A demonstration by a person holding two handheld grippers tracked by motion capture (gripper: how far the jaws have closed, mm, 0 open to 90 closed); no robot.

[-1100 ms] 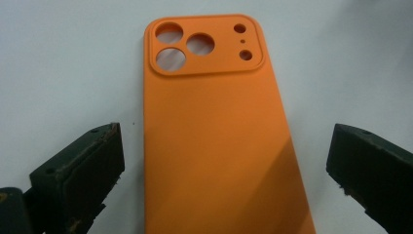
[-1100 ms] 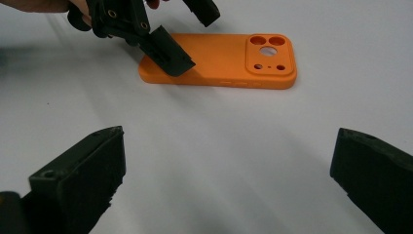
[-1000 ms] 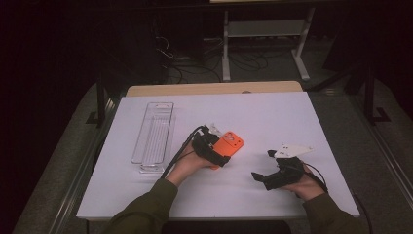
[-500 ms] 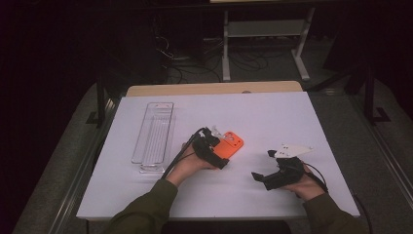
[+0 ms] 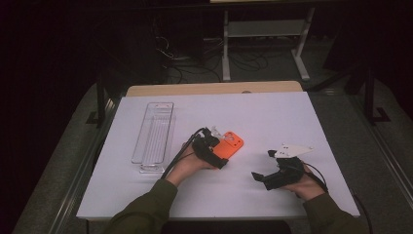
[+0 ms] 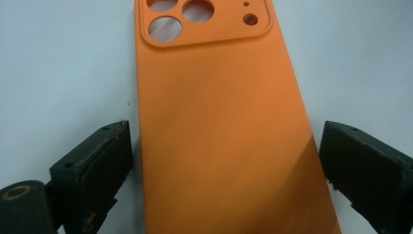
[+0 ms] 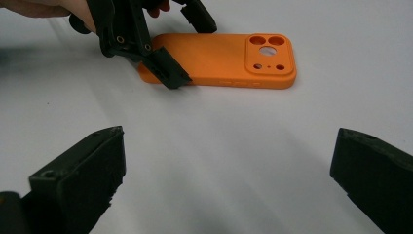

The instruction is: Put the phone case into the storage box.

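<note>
Left gripper (image 5: 217, 144): wide open, its jaws standing either side of the orange phone case (image 5: 229, 145), one along each long edge; in its own view a sliver of table shows between each jaw and the case, so nothing is clamped yet.
Right gripper (image 5: 265, 174): open and empty, resting low on the table well to the right of the case, jaws pointing toward it.
Phone case (image 6: 214, 126): lies flat on the white table top (image 5: 292, 117), back face up, camera cut-outs at the end away from the left gripper; near the middle of the sheet.
Step in hand: by my reading, lining up for a grasp across the width of the case, before the squeeze.
Next move calls for: closing evenly on both long edges; the case is thin and lies flat, so the jaws need to sit low or they may ride over the rim.
Clear tray (image 5: 153, 136): to the left of the case, near but apart, long side running away from the person.
Open room: bare sheet ahead of the case and between the two grippers.
Edges: the table's near edge lies just behind the right hand (image 5: 306, 185).
</note>
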